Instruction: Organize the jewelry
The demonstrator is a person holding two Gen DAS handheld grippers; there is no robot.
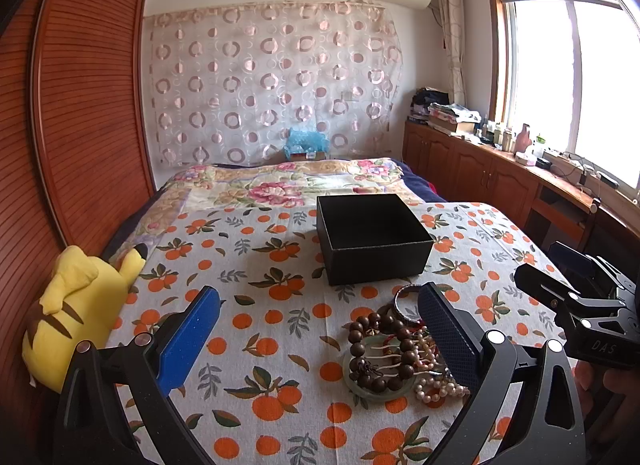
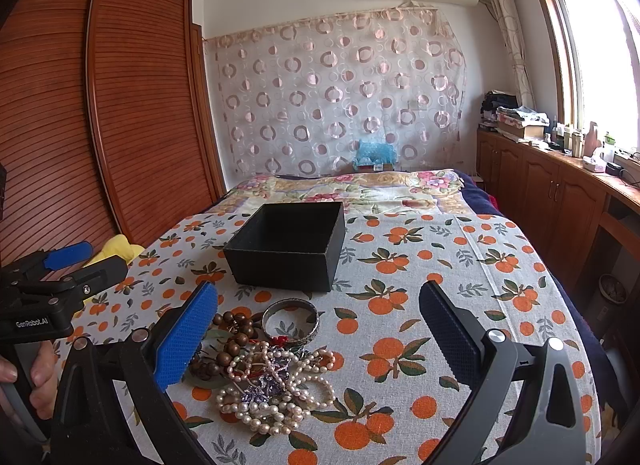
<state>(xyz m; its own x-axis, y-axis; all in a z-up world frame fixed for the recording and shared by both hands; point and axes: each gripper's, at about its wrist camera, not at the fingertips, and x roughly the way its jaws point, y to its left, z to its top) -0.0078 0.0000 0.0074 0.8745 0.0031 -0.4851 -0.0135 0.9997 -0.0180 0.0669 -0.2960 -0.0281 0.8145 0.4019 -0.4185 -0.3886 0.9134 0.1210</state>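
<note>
Black box (image 1: 372, 239): set open-topped on the bed's orange-print cloth (image 1: 272, 305), ahead of both claws; judged placed there to receive the pieces. Nothing is seen inside.
Jewelry heap (image 2: 272, 365): piled together short of the box, so each piece has to be picked out singly.
Heap contents: wooden bead bracelet (image 1: 380, 345), pearl strands (image 2: 280, 405), metal bangle (image 2: 291, 319), pale green bangle (image 1: 362, 387) beneath.
Left claw (image 1: 320, 341): spread wide, nothing held; heap lies against its right finger.
Right claw (image 2: 318, 339): spread wide, nothing held; heap lies by its left finger.
Stage: judged not yet begun.
</note>
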